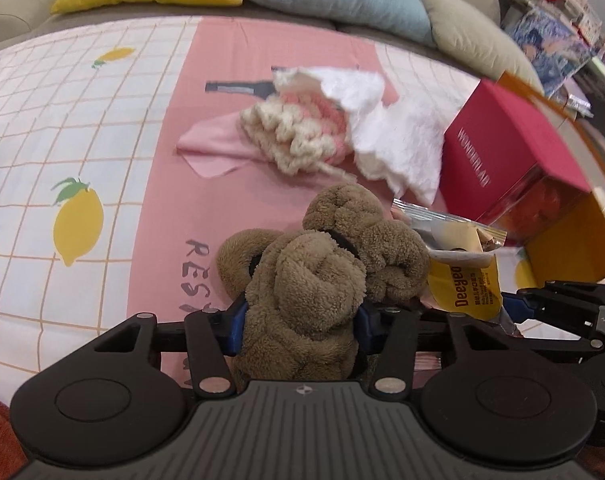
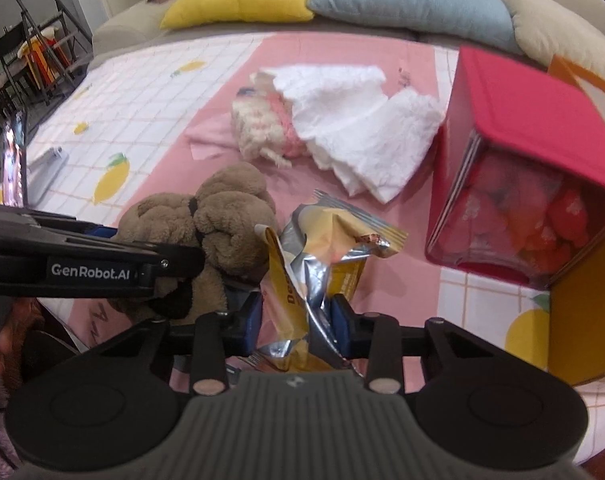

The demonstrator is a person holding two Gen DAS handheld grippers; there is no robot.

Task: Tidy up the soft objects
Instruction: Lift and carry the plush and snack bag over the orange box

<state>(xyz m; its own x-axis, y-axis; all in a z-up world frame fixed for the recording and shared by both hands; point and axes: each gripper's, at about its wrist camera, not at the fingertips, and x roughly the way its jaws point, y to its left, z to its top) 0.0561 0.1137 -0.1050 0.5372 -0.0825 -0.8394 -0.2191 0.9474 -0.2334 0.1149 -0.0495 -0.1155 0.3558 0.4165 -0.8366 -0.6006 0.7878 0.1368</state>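
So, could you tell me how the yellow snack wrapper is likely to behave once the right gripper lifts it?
The wrapper already looks crumpled and torn open, so it will probably flop and bend rather than hold its shape. It looks flat and mostly empty, so likely very light. Its foil looks smooth, so it might slip between the right gripper's pads.

Left gripper [image 1: 300,322] & right gripper [image 2: 296,316] – both pitched down, side by side (jaws clamped).

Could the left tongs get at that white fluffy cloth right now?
Probably not yet: the left tongs are closed on the brown plush toy, which fills them. The white fluffy cloth lies beyond it, uncovered.
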